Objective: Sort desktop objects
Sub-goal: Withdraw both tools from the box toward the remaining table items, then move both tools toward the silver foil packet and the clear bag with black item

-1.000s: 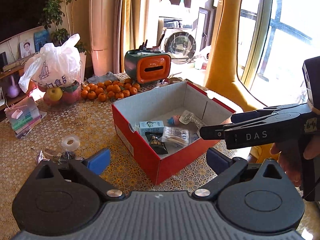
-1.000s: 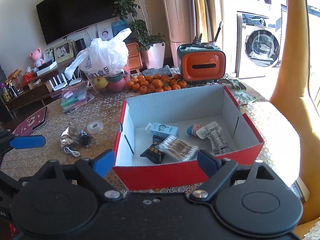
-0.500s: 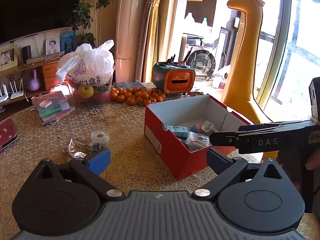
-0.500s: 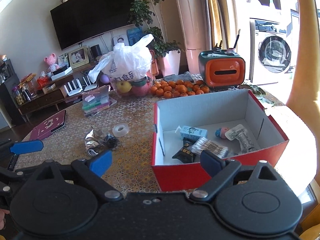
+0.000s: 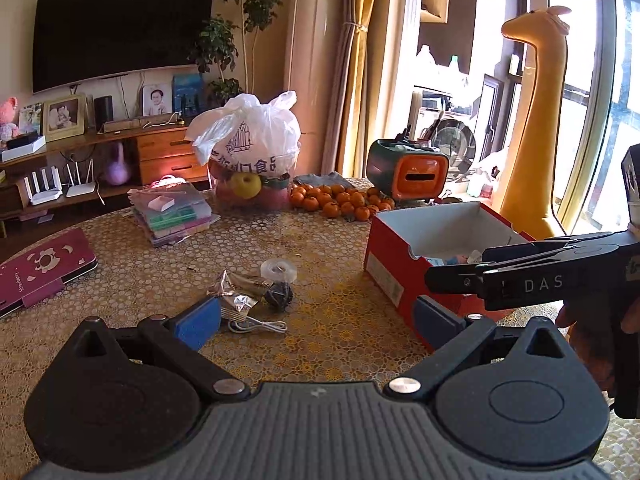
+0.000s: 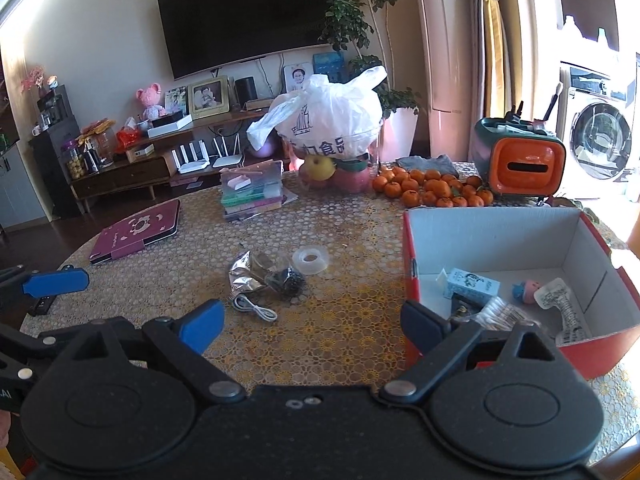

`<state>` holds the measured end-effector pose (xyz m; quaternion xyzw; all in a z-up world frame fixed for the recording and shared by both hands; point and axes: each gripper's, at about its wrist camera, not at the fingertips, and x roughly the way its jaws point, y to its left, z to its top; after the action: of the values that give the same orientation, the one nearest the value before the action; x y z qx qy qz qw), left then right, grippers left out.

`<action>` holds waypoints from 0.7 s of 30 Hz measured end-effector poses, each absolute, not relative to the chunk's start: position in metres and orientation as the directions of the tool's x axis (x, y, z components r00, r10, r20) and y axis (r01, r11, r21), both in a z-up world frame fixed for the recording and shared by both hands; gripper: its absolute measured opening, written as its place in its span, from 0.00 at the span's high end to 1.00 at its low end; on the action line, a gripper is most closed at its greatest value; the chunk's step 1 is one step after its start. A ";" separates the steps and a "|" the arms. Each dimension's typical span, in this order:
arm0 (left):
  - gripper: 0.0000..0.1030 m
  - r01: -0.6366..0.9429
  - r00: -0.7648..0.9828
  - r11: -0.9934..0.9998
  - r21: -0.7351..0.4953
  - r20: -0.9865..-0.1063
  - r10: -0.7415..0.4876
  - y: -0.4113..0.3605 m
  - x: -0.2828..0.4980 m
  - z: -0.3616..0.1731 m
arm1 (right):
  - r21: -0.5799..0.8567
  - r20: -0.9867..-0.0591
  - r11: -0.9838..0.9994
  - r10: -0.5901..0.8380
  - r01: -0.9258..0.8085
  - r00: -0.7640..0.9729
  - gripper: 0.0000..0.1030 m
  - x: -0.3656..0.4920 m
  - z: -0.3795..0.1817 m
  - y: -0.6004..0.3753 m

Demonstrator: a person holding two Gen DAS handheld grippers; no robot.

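A red cardboard box stands at the table's right, holding a small blue carton, cotton swabs and other small items. Left of it lie a clear tape roll, a silver foil packet, a dark crumpled wrapper and a white cable. My left gripper is open and empty, close behind the foil packet and cable, with the box to its right. My right gripper is open and empty, between the cable and the box's corner.
At the back stand a white bag of fruit, a heap of oranges, an orange tissue holder and stacked books. A maroon tablet case lies at the left. The right gripper's side crosses the left wrist view.
Both grippers have swung left, away from the box's inside, so the loose pile of tape, foil, wrapper and cable now lies ahead of them. Both stay open.
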<state>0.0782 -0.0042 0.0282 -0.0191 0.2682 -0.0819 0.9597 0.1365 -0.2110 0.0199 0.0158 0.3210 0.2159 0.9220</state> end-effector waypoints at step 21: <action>0.00 0.025 0.834 0.994 -0.108 -0.546 -0.080 0.070 0.100 -0.017 | 0.088 -0.618 0.870 0.430 -0.486 0.658 0.08 0.166 -0.012 -0.135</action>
<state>0.1004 0.0698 -0.0169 -0.0480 0.2866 -0.0276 0.9565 0.1663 -0.1349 -0.0124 -0.0422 0.3280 0.2518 0.9095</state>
